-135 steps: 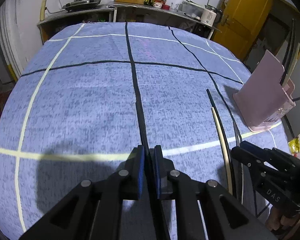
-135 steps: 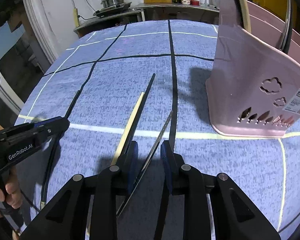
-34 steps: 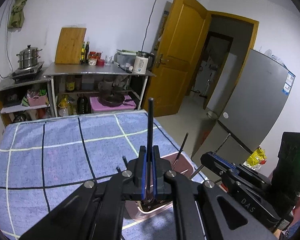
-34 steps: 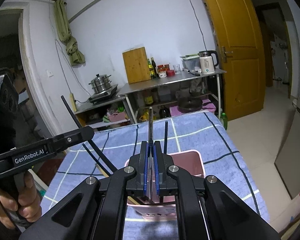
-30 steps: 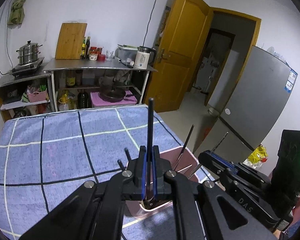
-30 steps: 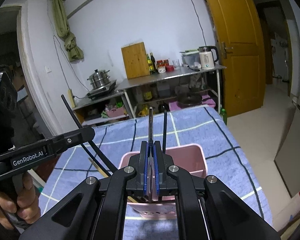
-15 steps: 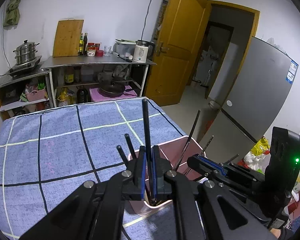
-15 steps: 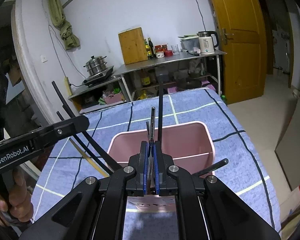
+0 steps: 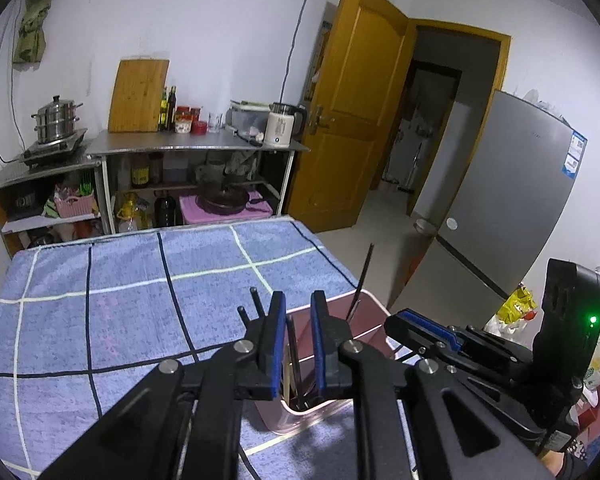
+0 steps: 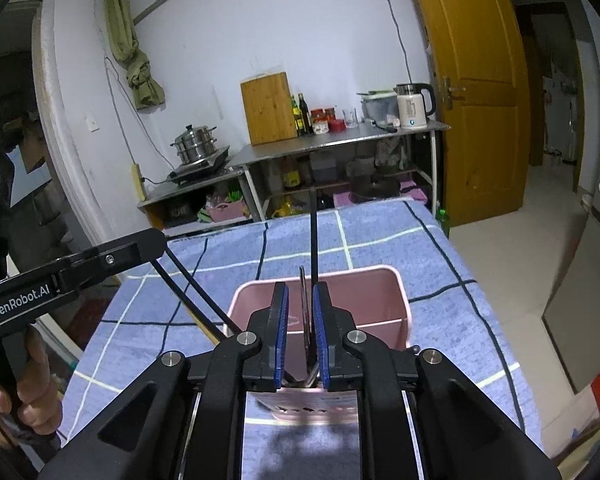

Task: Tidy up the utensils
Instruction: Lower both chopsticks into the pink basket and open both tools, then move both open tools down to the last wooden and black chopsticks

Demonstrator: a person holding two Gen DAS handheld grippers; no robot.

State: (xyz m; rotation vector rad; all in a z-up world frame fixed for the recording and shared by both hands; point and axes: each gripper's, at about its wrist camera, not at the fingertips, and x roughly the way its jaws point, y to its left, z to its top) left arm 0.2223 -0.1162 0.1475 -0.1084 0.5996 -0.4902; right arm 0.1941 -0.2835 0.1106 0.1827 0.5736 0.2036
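A pink utensil holder [image 9: 374, 297] [image 10: 397, 280] stands on the blue checked table near its right edge. My left gripper [image 9: 299, 300] hovers over its left end, jaws opening. A thin dark chopstick [image 9: 294, 354] stands loose in the gap, touching neither pad. Two black chopstick ends [image 9: 255, 295] stick up beside it. My right gripper [image 10: 300, 292] is over the holder's near wall, jaws opening. A dark flat utensil [image 10: 303, 304] stands free between its pads. One black chopstick [image 10: 313, 240] rises behind. Each gripper shows in the other's view [image 9: 416, 330] [image 10: 100, 260].
The blue cloth [image 9: 120, 300] stretches left and back from the holder. The table's right edge drops to the floor [image 10: 540, 240]. A metal shelf [image 9: 196, 146] with pots and bottles lines the far wall. A grey fridge [image 9: 512, 200] stands at right. A hand [image 10: 28, 384] holds the left gripper.
Both grippers sank over the pink holder while shut on a black chopstick and a dark utensil. Their jaws have now parted, and both pieces stand lower, inside the holder.
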